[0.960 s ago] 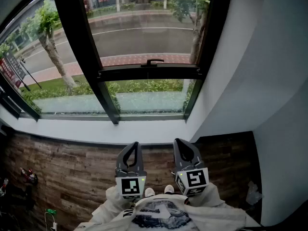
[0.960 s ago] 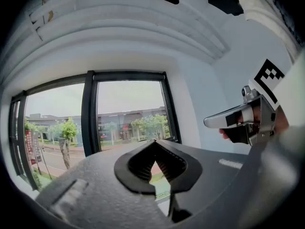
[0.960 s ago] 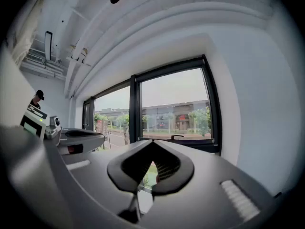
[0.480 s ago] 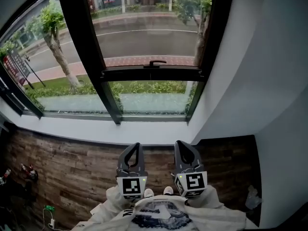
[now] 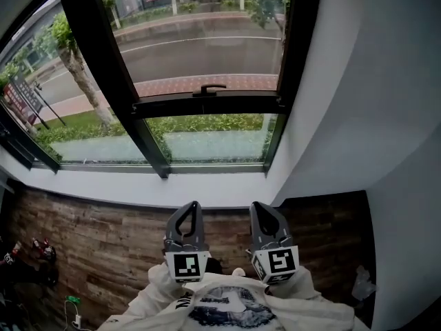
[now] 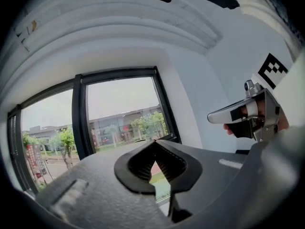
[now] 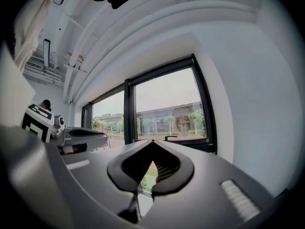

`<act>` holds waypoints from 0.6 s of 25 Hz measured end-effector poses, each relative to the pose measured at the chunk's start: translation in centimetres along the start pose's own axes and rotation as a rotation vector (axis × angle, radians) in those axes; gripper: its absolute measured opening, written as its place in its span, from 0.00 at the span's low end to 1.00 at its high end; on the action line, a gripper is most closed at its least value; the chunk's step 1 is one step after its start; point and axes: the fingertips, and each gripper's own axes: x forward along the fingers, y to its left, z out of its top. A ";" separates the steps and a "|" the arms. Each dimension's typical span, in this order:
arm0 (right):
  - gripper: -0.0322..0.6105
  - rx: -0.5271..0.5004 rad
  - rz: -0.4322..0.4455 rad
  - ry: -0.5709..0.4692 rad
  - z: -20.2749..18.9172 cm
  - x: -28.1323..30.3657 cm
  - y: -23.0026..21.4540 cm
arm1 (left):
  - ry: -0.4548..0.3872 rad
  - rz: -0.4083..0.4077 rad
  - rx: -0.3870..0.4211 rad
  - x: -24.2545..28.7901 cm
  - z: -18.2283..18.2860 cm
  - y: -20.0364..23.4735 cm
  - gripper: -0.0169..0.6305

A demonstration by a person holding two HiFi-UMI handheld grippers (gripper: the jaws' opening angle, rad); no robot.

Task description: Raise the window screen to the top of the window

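Observation:
The window's right pane (image 5: 207,47) has a dark crossbar (image 5: 234,105) at mid-height, with a small black handle (image 5: 209,88) on top of it. The same handle (image 7: 170,137) shows in the right gripper view. My left gripper (image 5: 191,206) and right gripper (image 5: 256,206) are held side by side close to my body, well short of the window, and point at it. Both are shut with nothing between the jaws. The left gripper (image 6: 153,142) sees the right one (image 6: 233,118) beside it. The right gripper (image 7: 152,143) sees the left one (image 7: 81,136).
A white sill (image 5: 138,185) runs below the glass, above a wood-plank floor (image 5: 89,240). A white wall (image 5: 372,102) rises on the right. Thick dark mullions (image 5: 110,67) divide the panes. Small items lie on the floor at far left (image 5: 34,250).
The grippers stay shut and side by side. The views have shifted a little, so the window sits slightly further left in both gripper views.

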 end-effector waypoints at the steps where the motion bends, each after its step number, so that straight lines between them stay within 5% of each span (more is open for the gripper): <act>1: 0.06 0.004 0.006 -0.004 -0.1 0.6 -0.2 | 0.001 -0.014 0.017 0.6 -0.1 -0.1 0.03; 7: 0.06 0.027 0.046 0.009 -1.8 7.9 -0.7 | 0.028 0.002 0.033 6.4 -2.9 3.7 0.03; 15: 0.06 -0.072 0.028 0.047 -1.1 22.8 0.4 | 0.023 -0.016 -0.011 16.8 -6.7 13.8 0.03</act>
